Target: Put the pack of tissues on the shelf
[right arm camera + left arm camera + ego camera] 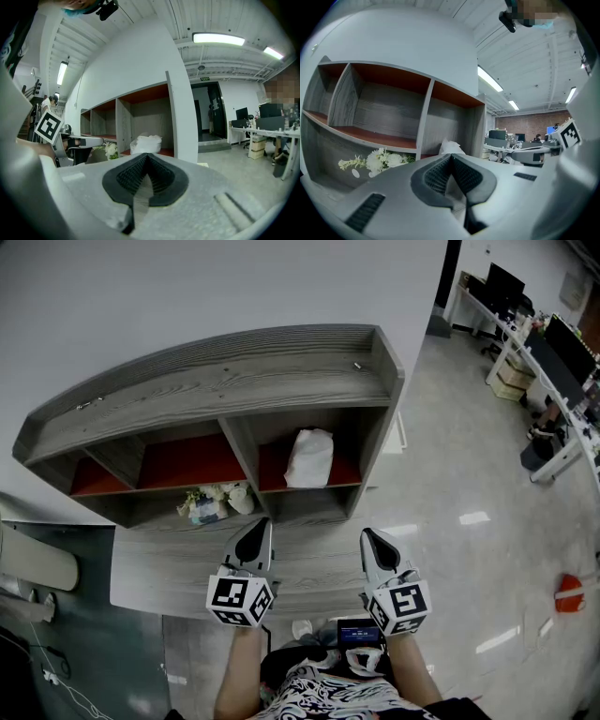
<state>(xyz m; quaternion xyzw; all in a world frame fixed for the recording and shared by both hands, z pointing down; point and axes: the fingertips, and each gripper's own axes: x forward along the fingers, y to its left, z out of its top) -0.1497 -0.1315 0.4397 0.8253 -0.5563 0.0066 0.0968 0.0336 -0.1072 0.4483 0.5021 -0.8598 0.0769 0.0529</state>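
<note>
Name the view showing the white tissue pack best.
The head view: the white soft pack of tissues stands whole in the right compartment of the grey wooden shelf. The right gripper view shows it small and distant; the left shows only its top.

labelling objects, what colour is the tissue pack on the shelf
White; the pack of tissues shows best in the head view.

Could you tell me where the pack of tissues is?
In the head view, the pack of tissues sits in the right compartment of the shelf, right of the flowers.
</note>
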